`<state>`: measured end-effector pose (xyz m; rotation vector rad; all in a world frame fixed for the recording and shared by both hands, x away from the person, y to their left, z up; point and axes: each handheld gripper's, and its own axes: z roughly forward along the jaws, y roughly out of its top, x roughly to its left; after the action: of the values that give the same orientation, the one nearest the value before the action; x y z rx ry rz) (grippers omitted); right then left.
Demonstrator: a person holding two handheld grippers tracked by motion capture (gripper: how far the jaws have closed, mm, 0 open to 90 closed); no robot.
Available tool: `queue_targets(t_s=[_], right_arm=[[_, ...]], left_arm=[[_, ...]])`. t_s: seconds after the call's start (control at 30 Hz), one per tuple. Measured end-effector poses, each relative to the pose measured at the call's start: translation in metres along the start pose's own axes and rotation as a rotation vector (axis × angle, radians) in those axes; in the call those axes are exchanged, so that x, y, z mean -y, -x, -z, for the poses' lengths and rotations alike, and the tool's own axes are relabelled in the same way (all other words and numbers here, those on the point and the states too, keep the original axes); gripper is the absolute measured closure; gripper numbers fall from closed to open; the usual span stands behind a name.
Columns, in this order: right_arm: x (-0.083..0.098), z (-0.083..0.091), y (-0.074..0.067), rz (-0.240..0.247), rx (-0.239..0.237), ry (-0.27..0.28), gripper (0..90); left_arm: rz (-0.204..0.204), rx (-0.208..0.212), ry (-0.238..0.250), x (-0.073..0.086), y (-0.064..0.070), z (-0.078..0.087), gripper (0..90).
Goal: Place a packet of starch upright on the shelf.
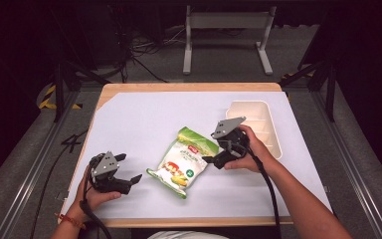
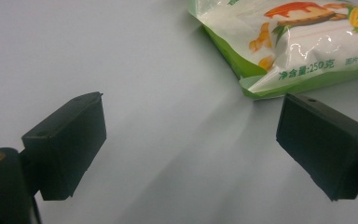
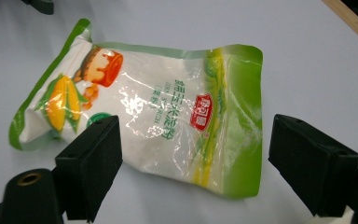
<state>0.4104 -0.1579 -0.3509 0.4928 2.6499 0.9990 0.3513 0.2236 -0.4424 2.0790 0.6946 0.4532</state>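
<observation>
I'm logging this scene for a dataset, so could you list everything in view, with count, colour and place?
Snack bag: one, green and white with corn pictures, lying flat mid-table between the grippers.
Tray: one, cream, divided into compartments, far right of the table.
Table: one, white sheet over a wooden top.
Frame: one, grey metal, on the floor beyond the table.
Left gripper: one, black, open, near left, apart from the bag.
Right gripper: one, black, open, at the bag's right edge.
</observation>
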Motion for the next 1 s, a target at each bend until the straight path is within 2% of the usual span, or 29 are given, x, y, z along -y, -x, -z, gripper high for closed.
queue_targets(t_s=[0.1, 0.13, 0.2, 0.33, 0.5, 0.6, 0.7, 0.8, 0.87, 0.93, 1.0], right_arm=[[-0.009, -0.016, 0.008, -0.016, -0.036, -0.041, 15.4], [-0.012, -0.022, 0.010, -0.021, -0.030, -0.055, 15.4], [-0.017, -0.034, 0.014, -0.033, -0.049, -0.082, 14.7], [-0.024, -0.058, 0.021, -0.039, -0.026, -0.165, 12.9], [-0.028, -0.079, 0.030, -0.077, -0.026, -0.198, 12.5], [-0.027, -0.092, 0.035, -0.102, -0.042, -0.250, 11.7], [-0.026, -0.102, 0.039, -0.114, -0.031, -0.287, 11.4], [-0.026, -0.108, 0.047, -0.142, -0.011, -0.297, 10.5], [-0.027, -0.111, 0.053, -0.179, -0.013, -0.311, 9.2], [-0.027, -0.113, 0.056, -0.199, -0.023, -0.317, 9.2], [-0.025, -0.115, 0.058, -0.220, -0.057, -0.324, 10.2]], left_arm=[[-0.009, 0.003, 0.001, -0.001, 0.000, 0.000, 9.2], [-0.008, 0.004, 0.004, -0.001, 0.001, 0.000, 9.2], [-0.006, 0.005, 0.007, -0.001, 0.001, 0.000, 9.2], [-0.013, 0.005, 0.011, -0.001, 0.002, 0.001, 9.2], [-0.018, 0.013, 0.009, -0.001, 0.002, 0.001, 9.2], [-0.024, 0.017, 0.007, -0.001, 0.002, 0.000, 9.2], [-0.025, 0.014, 0.006, -0.002, 0.003, 0.000, 9.2], [-0.028, 0.021, 0.002, -0.002, 0.003, -0.001, 9.2], [-0.030, 0.025, -0.003, -0.002, 0.003, -0.002, 9.1], [-0.029, 0.034, -0.005, -0.002, 0.003, -0.003, 9.1], [-0.034, 0.034, -0.010, -0.002, 0.004, -0.003, 9.1]])
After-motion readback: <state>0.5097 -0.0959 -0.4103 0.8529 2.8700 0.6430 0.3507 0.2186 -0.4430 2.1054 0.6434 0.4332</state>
